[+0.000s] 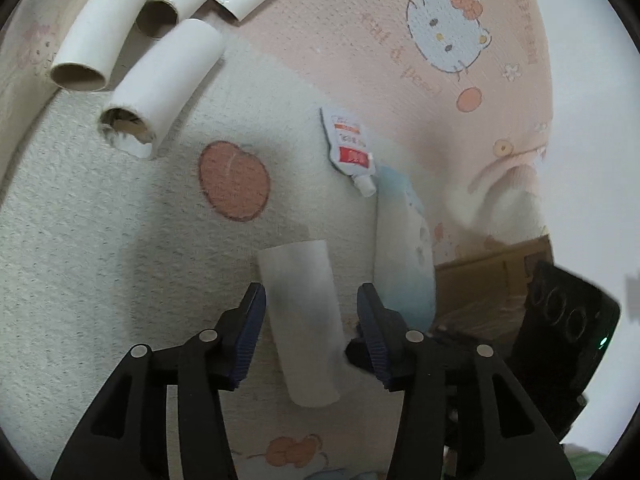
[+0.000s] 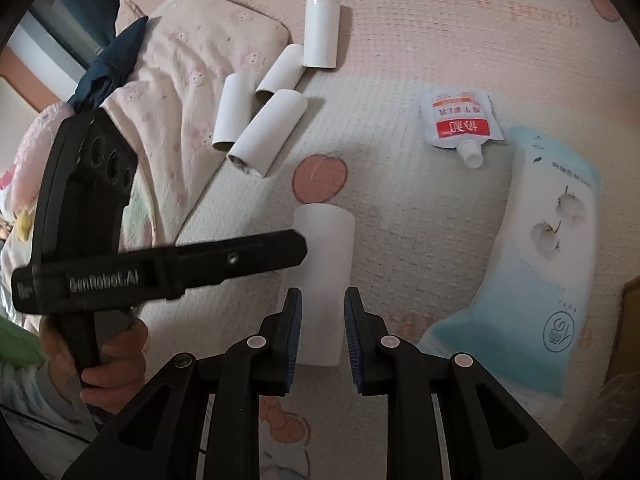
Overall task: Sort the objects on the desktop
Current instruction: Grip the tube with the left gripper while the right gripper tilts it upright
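Cardboard tube lies on the bed cover, short of the peach print. Left gripper gapes astride it, untouched; right gripper is closed, empty. Likely light, crushable: pinch mid-length, gently.

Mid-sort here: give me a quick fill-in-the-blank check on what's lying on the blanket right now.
Away from the grippers, ___ white cardboard tubes lie grouped together. The spouted pouch carries a ___ label band. The left gripper stands ___ around the loose tube, which the right gripper pinches.
Missing: four; red; open.
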{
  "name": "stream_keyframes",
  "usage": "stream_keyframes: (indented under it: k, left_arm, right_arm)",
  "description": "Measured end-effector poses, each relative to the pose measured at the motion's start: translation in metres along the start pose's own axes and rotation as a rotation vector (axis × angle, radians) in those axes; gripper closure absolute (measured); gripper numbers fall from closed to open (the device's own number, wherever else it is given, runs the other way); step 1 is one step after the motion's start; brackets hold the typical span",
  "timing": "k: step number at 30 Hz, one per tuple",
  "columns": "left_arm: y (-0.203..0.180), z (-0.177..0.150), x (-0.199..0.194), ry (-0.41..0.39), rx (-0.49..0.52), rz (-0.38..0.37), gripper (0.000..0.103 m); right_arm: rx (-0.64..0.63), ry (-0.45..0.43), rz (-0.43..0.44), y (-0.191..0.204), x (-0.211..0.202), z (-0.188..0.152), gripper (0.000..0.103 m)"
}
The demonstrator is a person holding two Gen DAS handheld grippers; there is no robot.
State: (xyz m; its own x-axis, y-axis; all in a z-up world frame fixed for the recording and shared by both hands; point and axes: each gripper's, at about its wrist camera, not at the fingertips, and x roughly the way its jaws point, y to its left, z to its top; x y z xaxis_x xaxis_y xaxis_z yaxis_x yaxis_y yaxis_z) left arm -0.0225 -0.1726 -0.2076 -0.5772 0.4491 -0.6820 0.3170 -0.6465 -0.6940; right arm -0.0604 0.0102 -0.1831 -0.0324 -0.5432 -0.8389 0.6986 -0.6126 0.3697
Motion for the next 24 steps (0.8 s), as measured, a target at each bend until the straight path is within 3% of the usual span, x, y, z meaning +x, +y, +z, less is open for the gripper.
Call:
stream_keyframes:
  k: [6, 8, 15, 24]
  left_arm:
    - [0.003, 0.007, 0.013, 0.038, -0.025, 0.041, 0.052]
    - [0.005, 0.006, 0.016, 0.047, -0.031, 0.050, 0.059]
    - [0.007, 0.001, 0.017, 0.061, -0.032, 0.029, 0.059]
    - [0.010, -0.007, 0.021, 0.111, -0.036, 0.012, 0.058]
  right_arm:
    - [0.027, 0.012, 0.017, -0.003, 0.005, 0.000, 0.085]
    - [0.041, 0.013, 0.034, -0.005, 0.007, 0.000, 0.085]
    - [0.077, 0.028, 0.060, -0.007, 0.015, -0.003, 0.071]
    - [0.108, 0.023, 0.099, -0.011, 0.023, -0.006, 0.068]
